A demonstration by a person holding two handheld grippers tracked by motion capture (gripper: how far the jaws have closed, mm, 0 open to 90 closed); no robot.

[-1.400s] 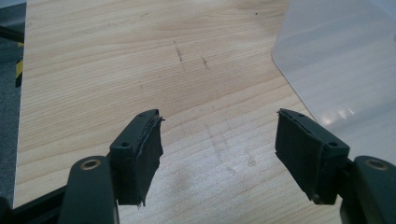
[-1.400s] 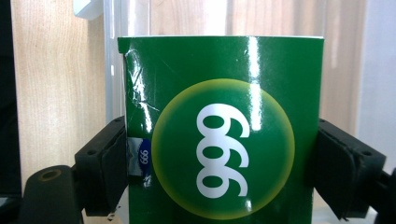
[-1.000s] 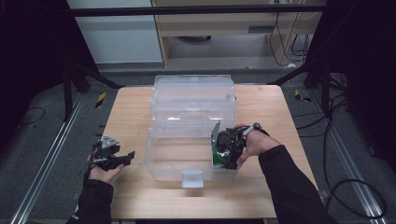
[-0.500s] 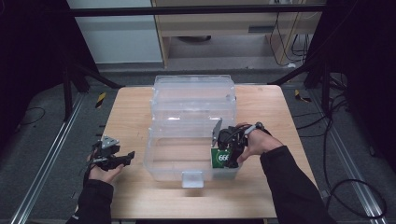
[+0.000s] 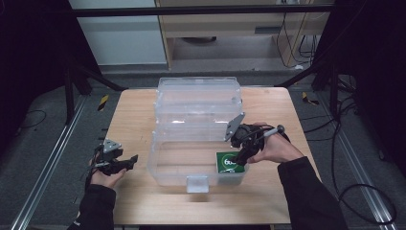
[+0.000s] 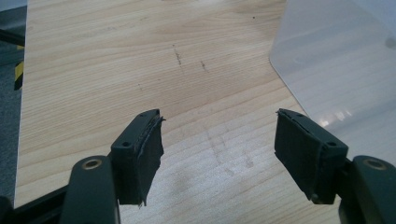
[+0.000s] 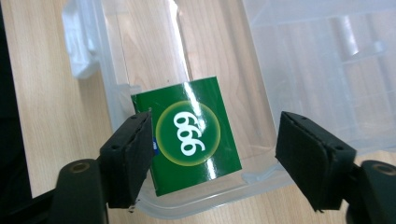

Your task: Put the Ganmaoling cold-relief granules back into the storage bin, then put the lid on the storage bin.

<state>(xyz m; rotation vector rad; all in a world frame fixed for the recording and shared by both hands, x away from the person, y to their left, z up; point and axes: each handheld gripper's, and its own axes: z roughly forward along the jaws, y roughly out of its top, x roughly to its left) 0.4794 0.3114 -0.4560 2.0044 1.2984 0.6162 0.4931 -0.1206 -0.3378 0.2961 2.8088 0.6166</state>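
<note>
Compared with a second ago, the right gripper [image 5: 241,154] has come up out of the clear plastic storage box [image 5: 165,158] and now sits just above its near right corner. The flat green carton with the white "999" in a pale circle [image 5: 229,164] was in the jaws then; now it lies on the box floor in that corner, up against the wall. Jaws have just been closing a bit, but nothing's between them.

Going big to small: light wooden table [image 5: 134,115], then the box in the middle with its clear hinged lid [image 5: 198,98] flipped open behind it and a white latch [image 5: 197,183] at the front.

From the right gripper view, the carton [image 7: 192,140] lies below the fairly wide jaws, one pad overlapping its edge, not pressing it.

Left gripper [image 5: 125,163] rests left of the box, jaws spread wide over bare wood.
</note>
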